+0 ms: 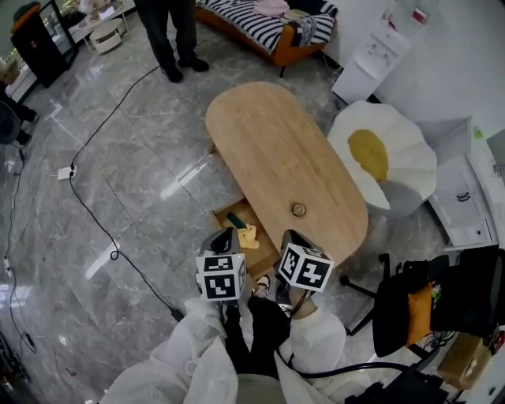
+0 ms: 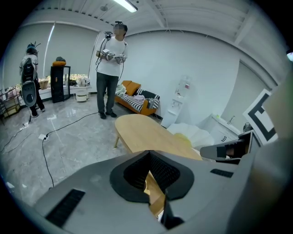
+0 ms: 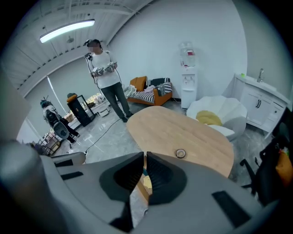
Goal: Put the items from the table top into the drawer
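Observation:
A small round item (image 1: 298, 209) (image 3: 180, 153) lies on the oval wooden table (image 1: 268, 134), near its close end. Below the table's near left edge a drawer (image 1: 218, 215) stands pulled out, with a yellow item (image 1: 248, 236) and a dark teal item (image 1: 236, 221) in it. My left gripper (image 1: 225, 233) (image 2: 149, 154) hovers above the drawer, its pad tips touching and nothing held. My right gripper (image 1: 289, 235) (image 3: 144, 155) hangs beside it over the table's near edge. Only a thin slit shows between its pads, and nothing is between them.
A person (image 1: 173, 39) (image 2: 110, 68) stands beyond the table's far end. A black cable (image 1: 102, 221) snakes across the marble floor at left. A white egg-shaped seat (image 1: 383, 154) sits right of the table, a black chair (image 1: 410, 300) at lower right, a striped sofa (image 1: 268, 24) at the back.

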Demonstrator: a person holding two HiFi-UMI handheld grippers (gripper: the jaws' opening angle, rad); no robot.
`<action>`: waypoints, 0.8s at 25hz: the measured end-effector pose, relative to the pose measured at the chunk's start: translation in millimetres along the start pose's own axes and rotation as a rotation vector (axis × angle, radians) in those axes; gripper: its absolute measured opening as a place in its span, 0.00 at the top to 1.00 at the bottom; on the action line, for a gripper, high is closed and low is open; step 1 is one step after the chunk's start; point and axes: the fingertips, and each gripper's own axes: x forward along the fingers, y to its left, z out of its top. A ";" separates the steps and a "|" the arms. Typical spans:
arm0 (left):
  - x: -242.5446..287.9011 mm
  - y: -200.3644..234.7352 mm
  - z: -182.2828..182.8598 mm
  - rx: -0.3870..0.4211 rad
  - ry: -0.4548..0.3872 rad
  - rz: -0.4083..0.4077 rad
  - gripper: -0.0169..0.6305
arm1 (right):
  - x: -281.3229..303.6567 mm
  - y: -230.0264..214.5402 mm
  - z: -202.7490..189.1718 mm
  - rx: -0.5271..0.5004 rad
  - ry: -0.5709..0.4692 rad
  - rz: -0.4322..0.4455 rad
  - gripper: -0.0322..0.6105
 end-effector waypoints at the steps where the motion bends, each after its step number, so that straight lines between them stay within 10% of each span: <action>1: -2.2 -0.2 1.9 0.000 -0.001 0.002 0.97 | -2.9 -0.6 -1.0 0.002 0.002 -0.004 0.83; 20: 66.1 -81.4 -6.7 -0.053 0.077 0.036 0.97 | 14.6 -102.0 14.0 0.006 0.098 -0.004 0.83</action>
